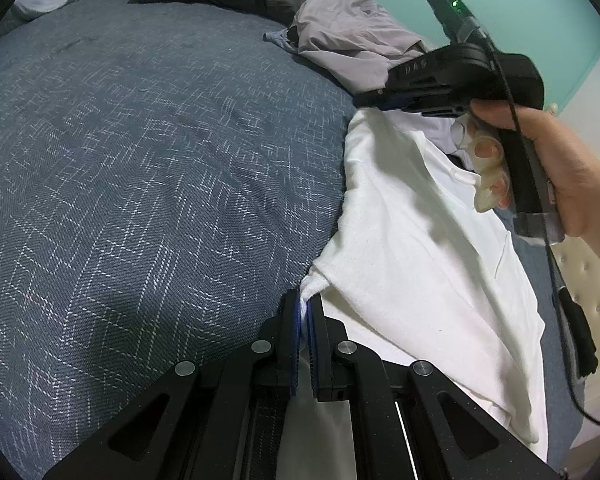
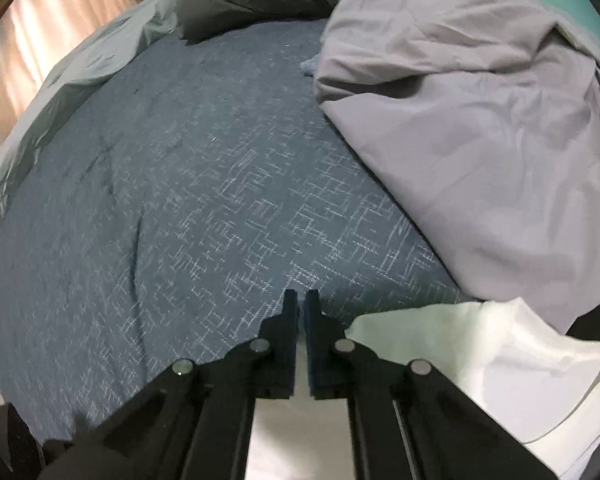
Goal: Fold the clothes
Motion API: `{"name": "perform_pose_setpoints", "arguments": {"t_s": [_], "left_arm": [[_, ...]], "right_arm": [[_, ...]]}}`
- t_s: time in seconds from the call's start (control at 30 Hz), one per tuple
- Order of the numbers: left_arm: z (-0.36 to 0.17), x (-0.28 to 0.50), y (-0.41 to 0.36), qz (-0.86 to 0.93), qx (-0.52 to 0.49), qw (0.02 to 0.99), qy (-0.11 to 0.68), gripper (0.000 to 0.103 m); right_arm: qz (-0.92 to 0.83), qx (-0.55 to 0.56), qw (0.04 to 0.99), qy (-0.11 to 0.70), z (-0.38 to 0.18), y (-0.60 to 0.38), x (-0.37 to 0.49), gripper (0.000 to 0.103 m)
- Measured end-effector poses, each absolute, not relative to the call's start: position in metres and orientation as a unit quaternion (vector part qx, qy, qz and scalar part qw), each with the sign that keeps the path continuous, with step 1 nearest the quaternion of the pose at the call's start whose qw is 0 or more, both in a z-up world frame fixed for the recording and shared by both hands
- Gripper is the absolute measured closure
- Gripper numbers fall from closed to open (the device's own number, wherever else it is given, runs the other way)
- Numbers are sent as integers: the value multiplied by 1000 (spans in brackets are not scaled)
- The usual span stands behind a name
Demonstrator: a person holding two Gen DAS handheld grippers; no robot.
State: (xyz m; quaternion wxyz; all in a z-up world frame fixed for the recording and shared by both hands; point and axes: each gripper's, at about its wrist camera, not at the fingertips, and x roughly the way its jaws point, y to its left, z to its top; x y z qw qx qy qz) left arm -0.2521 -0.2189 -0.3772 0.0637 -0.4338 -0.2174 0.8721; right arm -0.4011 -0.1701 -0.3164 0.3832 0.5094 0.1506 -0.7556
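Blue bedspread (image 1: 140,160) | white shirt (image 1: 420,260) pinched in left gripper (image 1: 304,308) (right likewise)

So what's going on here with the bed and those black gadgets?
A person is folding laundry with a handheld gripper in each hand. The left gripper has its jaws shut on a bunched bit of a white T-shirt, stretched above the blue bedspread. The right gripper looks closed near the shirt's other end, though its grip isn't clearly visible. A grey garment waits behind.

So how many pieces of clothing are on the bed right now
2 clearly: a white T-shirt pinched by the left gripper at the near right, and a crumpled lilac garment far right. More may be hidden beneath.
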Motion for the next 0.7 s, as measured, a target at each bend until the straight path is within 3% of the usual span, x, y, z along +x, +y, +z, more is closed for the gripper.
{"name": "perform_pose_setpoints", "arguments": {"t_s": [0.2, 0.7], "left_arm": [[-375, -245, -223, 872, -432, 63, -220, 99], [-376, -247, -229, 869, -432, 66, -231, 99]], "right_arm": [[-789, 493, 357, 90, -308, -152, -417, 101], [-789, 491, 367, 26, -304, -135, -433, 100]]}}
